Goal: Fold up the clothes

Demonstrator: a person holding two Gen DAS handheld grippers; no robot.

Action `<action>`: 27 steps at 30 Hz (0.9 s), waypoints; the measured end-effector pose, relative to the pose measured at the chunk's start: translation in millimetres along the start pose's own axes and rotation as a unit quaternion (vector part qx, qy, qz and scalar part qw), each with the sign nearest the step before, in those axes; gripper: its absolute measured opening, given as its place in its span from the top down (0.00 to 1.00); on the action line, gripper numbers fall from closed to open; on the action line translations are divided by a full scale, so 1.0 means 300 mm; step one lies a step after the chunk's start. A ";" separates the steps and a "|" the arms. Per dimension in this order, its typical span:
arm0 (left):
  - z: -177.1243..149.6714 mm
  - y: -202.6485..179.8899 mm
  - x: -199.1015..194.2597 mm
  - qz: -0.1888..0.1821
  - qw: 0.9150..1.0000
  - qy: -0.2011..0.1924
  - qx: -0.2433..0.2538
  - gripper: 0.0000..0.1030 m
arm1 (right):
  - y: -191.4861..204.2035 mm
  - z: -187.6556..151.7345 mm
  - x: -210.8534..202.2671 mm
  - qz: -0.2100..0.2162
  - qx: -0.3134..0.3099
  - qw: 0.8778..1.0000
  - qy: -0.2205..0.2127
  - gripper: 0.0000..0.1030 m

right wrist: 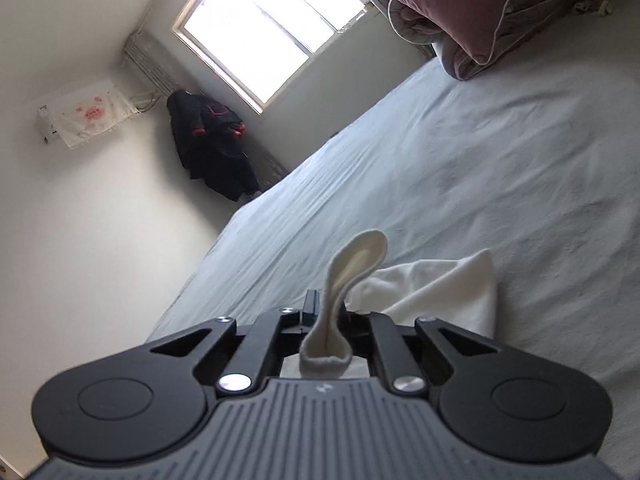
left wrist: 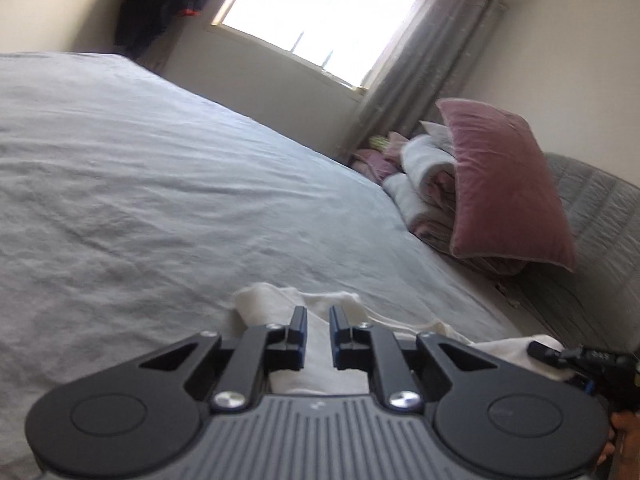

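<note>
Ribbed grey housing and black linkages of the right gripper (right wrist: 326,312), tilted, jaws pinched on a looped fold of the cream garment (right wrist: 424,292), soft knit trailing beyond them onto the wrinkled grey bedsheet (right wrist: 500,152); left gripper (left wrist: 318,316) held low, jaws narrowly parted over the same cloth, grasping nothing; mauve velvet pillow (left wrist: 504,184) far ahead right
</note>
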State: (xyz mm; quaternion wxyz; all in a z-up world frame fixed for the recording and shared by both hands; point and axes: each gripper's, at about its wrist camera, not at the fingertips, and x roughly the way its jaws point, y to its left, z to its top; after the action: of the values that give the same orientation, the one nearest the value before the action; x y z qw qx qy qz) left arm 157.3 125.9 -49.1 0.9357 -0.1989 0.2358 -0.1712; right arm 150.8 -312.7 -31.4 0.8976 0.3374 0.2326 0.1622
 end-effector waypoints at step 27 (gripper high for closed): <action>-0.040 -0.033 0.070 0.035 0.997 0.058 0.049 0.88 | 0.082 -0.116 0.151 -0.138 -0.264 0.950 0.097 0.50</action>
State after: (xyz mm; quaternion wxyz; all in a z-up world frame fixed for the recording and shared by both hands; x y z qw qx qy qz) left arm 166.4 105.3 -62.2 0.9342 -0.1346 0.2883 -0.1612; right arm 167.1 -256.5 -51.7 0.9415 0.0352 0.3115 0.1239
